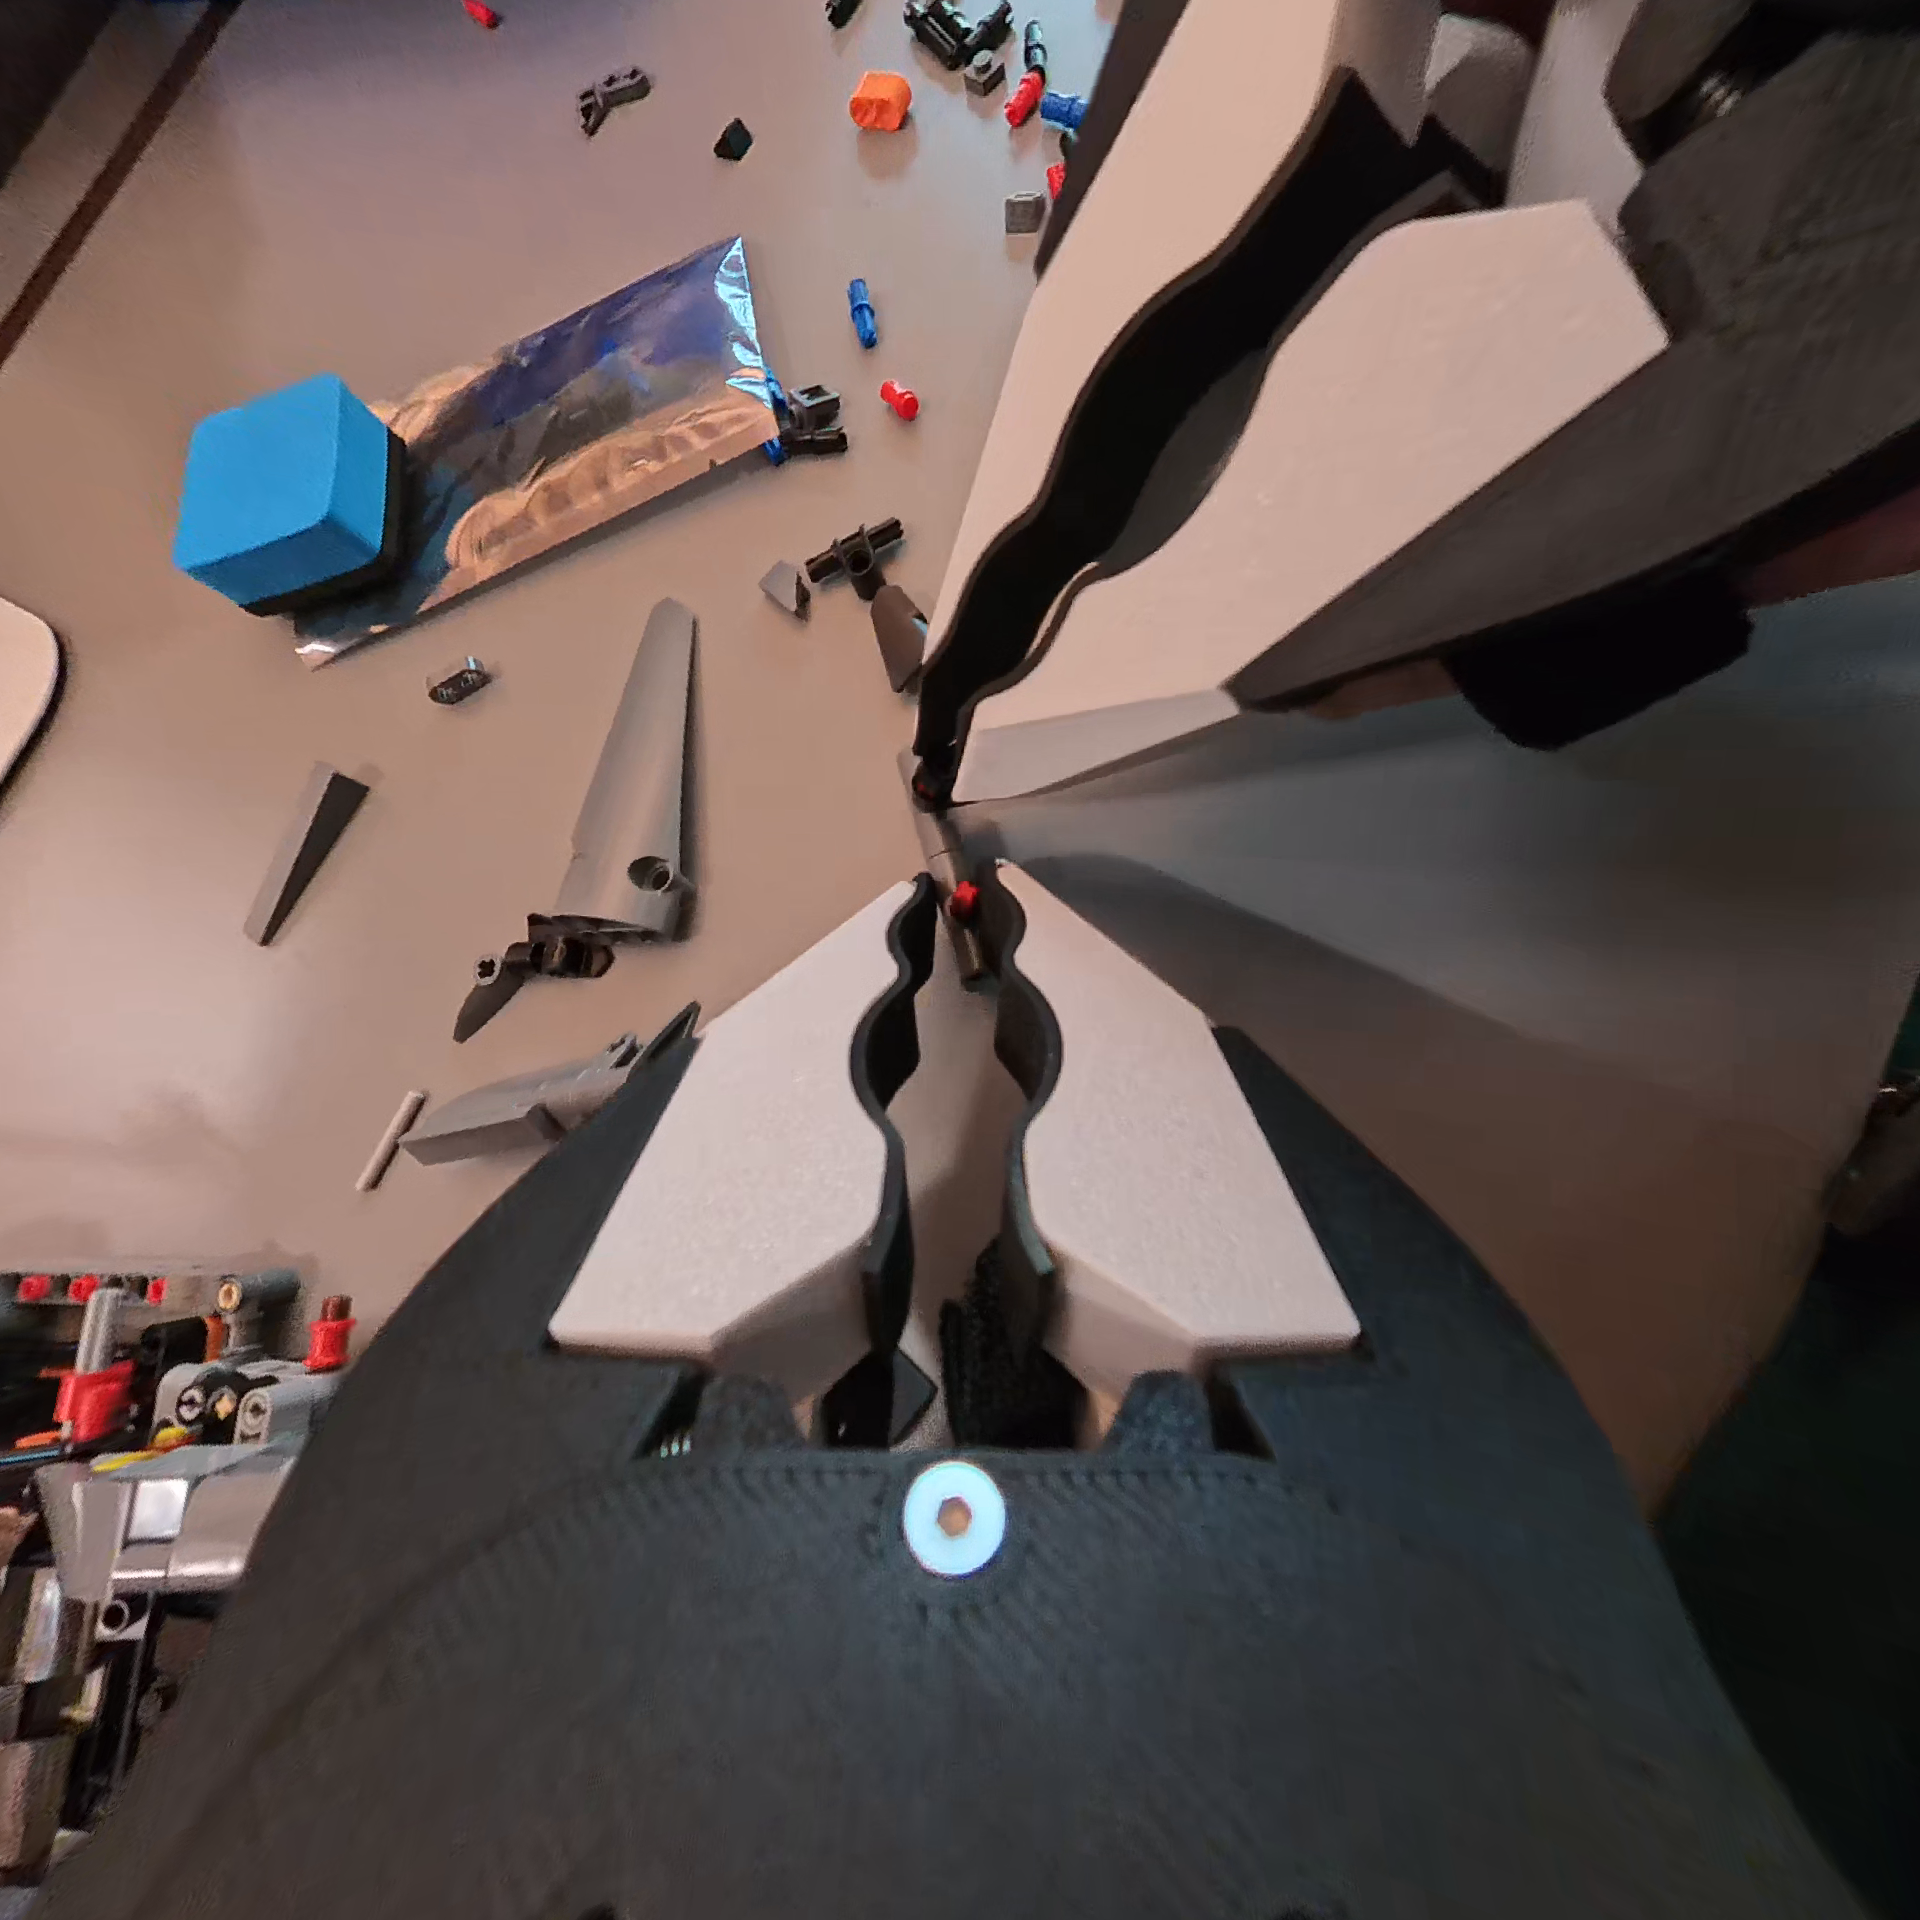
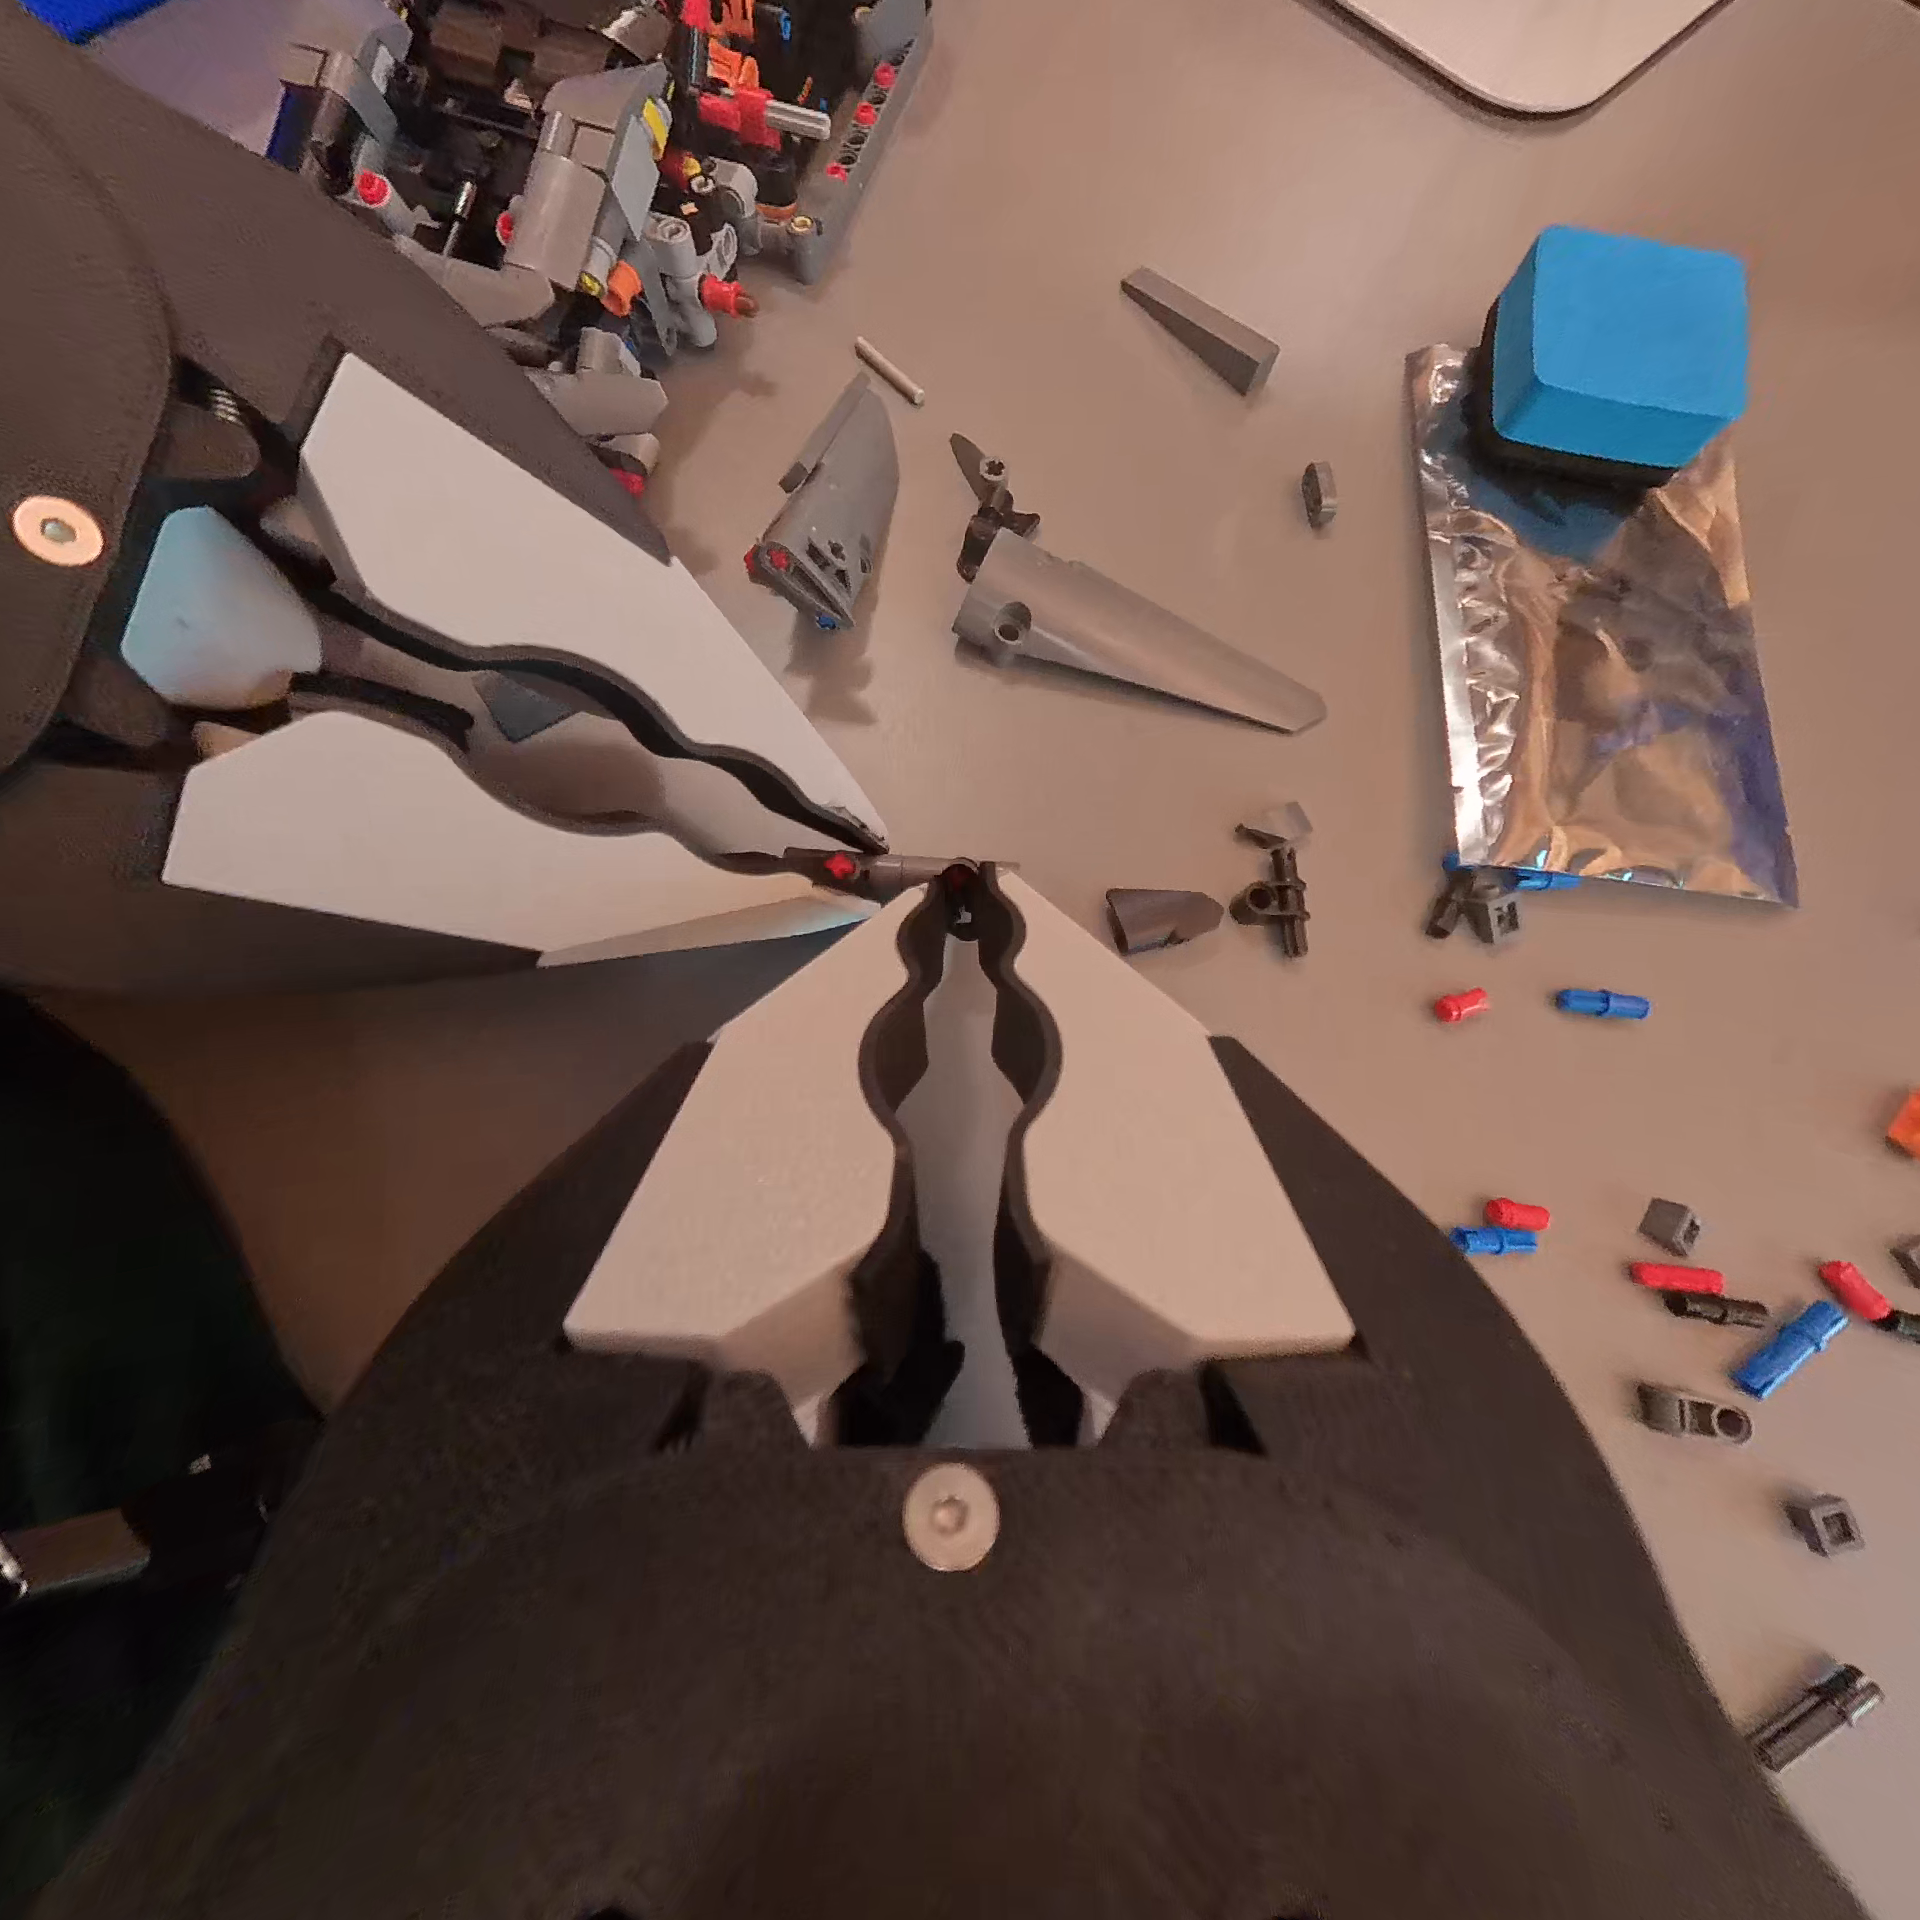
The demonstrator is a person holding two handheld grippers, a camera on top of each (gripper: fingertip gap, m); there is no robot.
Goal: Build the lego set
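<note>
1. Two sets of fingers meet tip to tip above the bench: my left fingers (image 1: 961,925) are clenched on one end of a small dark rod piece (image 1: 956,883) with red pins, and my right fingers (image 2: 961,883) are pinched on its other end. I judge I am pressing a small joint together in mid-air.
2. The half-built model (image 2: 623,177), a dense grey block with red, orange and yellow bits, sits at the bench edge well apart from my fingers. A good deal looks assembled.
3. Much is left, I judge. A long grey wing panel (image 2: 1132,644) with a black connector at its end lies loose, as do a shorter grey nose panel (image 2: 831,520), a grey wedge (image 2: 1200,327), a thin grey axle (image 2: 888,371) and a black cross connector (image 2: 1273,899).
4. Small red and blue pins (image 2: 1600,1003) and dark grey connectors are scattered to my right, none yet used.
5. A blue block (image 2: 1621,332) rests on one end of a crinkled foil bag (image 2: 1600,675).
6. The bench (image 2: 1143,156) is a smooth, matte brownish-grey top. A pale rounded mat corner shows at its far edge. Little of the room is visible.
</note>
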